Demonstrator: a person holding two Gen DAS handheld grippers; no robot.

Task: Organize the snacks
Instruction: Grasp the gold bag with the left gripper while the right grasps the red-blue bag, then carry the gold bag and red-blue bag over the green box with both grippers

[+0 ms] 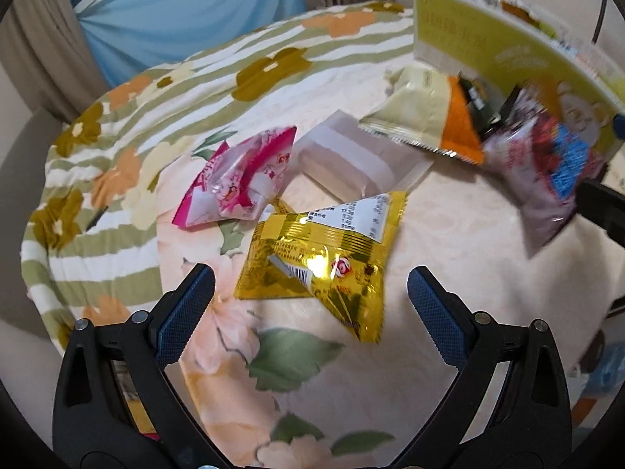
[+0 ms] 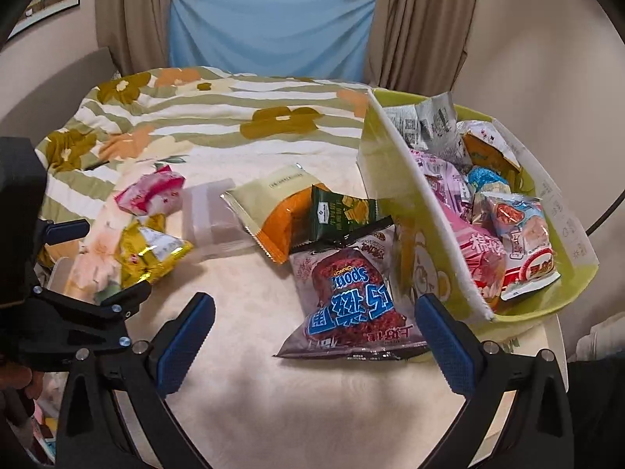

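On the bedspread, my left gripper hangs wide open over the gold packet; right gripper open too, empty. Next I'd pinch it, then drop it in the green bin.

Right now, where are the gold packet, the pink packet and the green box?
gold packet (image 1: pixel 320 258): left wrist view, middle of its foil front.
pink packet (image 1: pixel 238 179): left wrist view, centre of the wrapper.
green box (image 2: pixel 394 164): right wrist view, its near side wall.
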